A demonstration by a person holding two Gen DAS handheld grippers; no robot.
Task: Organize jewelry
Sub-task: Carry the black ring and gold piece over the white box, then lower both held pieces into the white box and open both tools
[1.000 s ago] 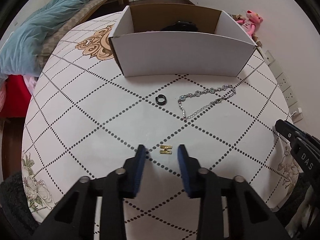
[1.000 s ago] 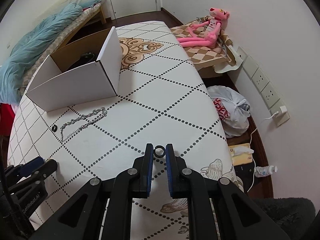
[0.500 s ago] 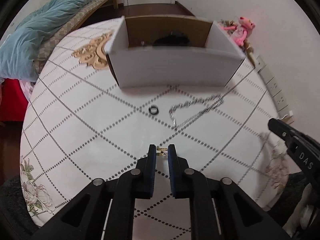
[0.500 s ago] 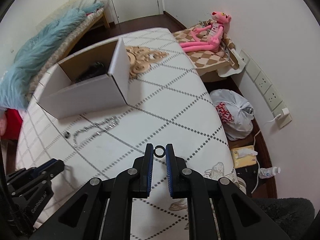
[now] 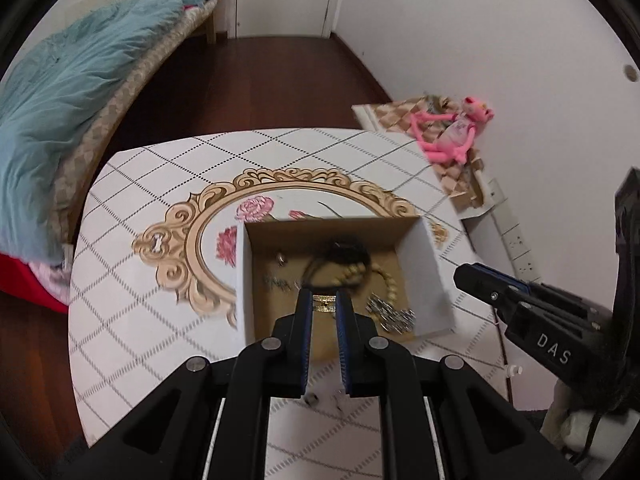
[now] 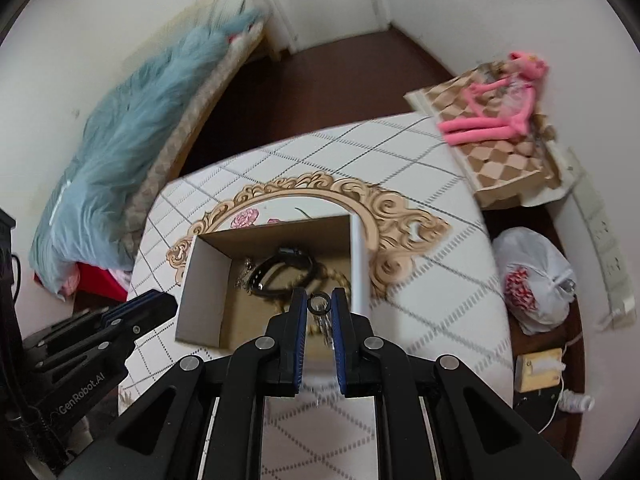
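Observation:
My left gripper [image 5: 323,304] is shut on a small gold clasp [image 5: 324,303] and holds it over the open white cardboard box [image 5: 420,276]. My right gripper [image 6: 319,306] is shut on a black ring [image 6: 319,307] and holds it over the same box [image 6: 202,276]. Inside the box lie a black band [image 6: 284,272], a gold bead bracelet [image 5: 386,280] and a silver chain piece [image 5: 394,314]. Each gripper shows at the edge of the other's view.
The box stands on a white table [image 5: 140,320] with a dotted diamond pattern and a gold floral frame print [image 5: 188,240]. A bed with a blue blanket [image 5: 60,100] is at the left. A pink plush toy [image 5: 452,132], a white bag [image 6: 536,276] and wall sockets are at the right.
Both grippers have risen and moved forward from the table surface to above the box, each still holding its piece. The left gripper closed on the gold clasp a second ago.

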